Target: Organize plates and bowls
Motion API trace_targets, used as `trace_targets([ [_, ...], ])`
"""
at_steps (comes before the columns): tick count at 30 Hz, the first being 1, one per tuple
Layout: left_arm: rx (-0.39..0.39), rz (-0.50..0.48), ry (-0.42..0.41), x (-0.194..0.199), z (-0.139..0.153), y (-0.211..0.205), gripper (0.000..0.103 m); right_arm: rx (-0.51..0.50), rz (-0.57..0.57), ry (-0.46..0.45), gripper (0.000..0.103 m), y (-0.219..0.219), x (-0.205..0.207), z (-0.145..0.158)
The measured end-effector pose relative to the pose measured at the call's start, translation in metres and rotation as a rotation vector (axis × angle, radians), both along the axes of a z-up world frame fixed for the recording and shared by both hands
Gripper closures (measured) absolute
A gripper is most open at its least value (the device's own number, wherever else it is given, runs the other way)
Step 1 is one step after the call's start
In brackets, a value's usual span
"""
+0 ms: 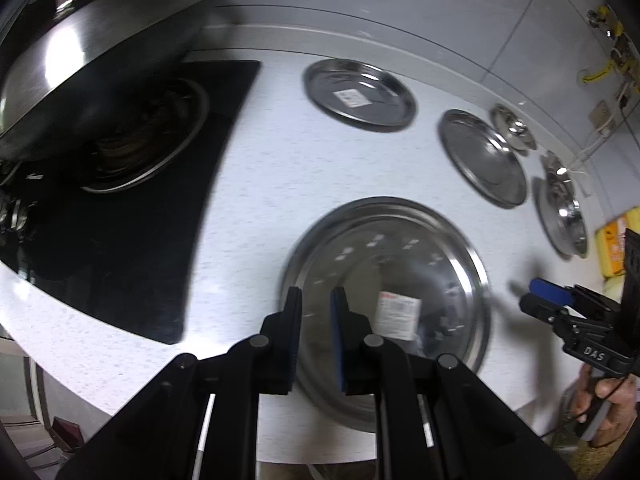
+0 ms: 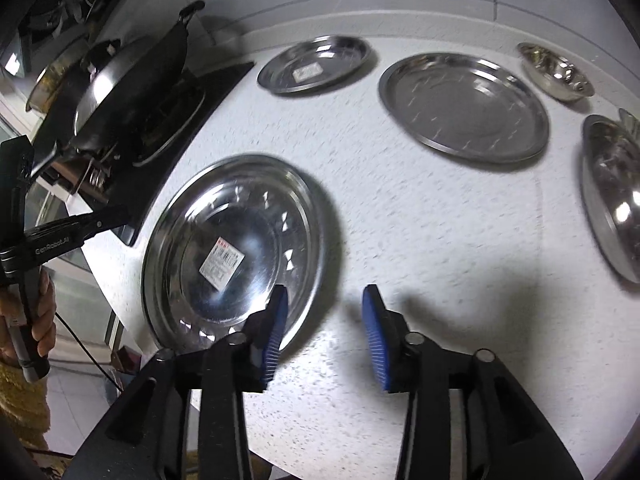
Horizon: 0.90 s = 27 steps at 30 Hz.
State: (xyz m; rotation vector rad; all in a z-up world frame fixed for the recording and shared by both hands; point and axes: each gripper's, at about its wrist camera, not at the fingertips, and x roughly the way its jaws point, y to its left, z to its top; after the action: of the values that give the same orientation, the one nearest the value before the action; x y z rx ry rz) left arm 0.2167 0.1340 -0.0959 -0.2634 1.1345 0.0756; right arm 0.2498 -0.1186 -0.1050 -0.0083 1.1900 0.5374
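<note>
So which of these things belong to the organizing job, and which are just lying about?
Job:
large round steel plate with label
small steel plate with label
plain wide steel plate
small shiny steel bowl

Lying about:
lidded steel wok
black glass stove

On the white table (image 1: 248, 184) a large labelled steel plate (image 1: 384, 304) lies below the nearly closed, empty left tongs (image 1: 316, 300), with a smaller labelled plate (image 1: 360, 94), a plain plate (image 1: 482, 158) and bowls (image 1: 514, 126) farther back, a lidded wok (image 1: 92, 52) on the stove (image 1: 132, 208) at left, and the right tongs (image 1: 536, 292) at the right edge.
</note>
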Motion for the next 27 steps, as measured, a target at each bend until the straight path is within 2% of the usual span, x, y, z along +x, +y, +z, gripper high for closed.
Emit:
trace_targets([
  [3,-0.016,-0.052,0.002,0.013,0.004,-0.013,0.089,0.003,-0.028,-0.022,0.054,-0.01,0.004,0.007],
  [7,-0.083,-0.127,-0.009,0.038,0.004,-0.027,0.087,-0.011,-0.083,-0.043,0.052,-0.02,0.015,0.013],
  [9,-0.104,-0.155,-0.029,0.052,0.006,-0.035,0.062,-0.025,-0.112,-0.052,0.05,-0.023,0.021,0.017],
  [10,-0.117,-0.176,-0.043,0.057,0.007,-0.038,0.058,-0.035,-0.124,-0.055,0.05,-0.025,0.026,0.018],
  [12,-0.137,-0.233,-0.075,0.071,0.009,-0.048,0.037,-0.056,-0.137,-0.067,0.049,-0.027,0.036,0.02],
  [15,-0.11,-0.269,-0.092,0.095,0.009,-0.062,0.035,-0.071,-0.158,-0.079,0.049,-0.032,0.054,0.021],
  [25,-0.183,-0.22,-0.041,0.195,-0.019,-0.099,0.035,-0.12,-0.207,-0.124,0.048,-0.057,0.142,0.017],
  [27,-0.175,-0.211,-0.023,0.209,-0.027,-0.106,0.035,-0.141,-0.223,-0.127,0.044,-0.064,0.163,0.015],
])
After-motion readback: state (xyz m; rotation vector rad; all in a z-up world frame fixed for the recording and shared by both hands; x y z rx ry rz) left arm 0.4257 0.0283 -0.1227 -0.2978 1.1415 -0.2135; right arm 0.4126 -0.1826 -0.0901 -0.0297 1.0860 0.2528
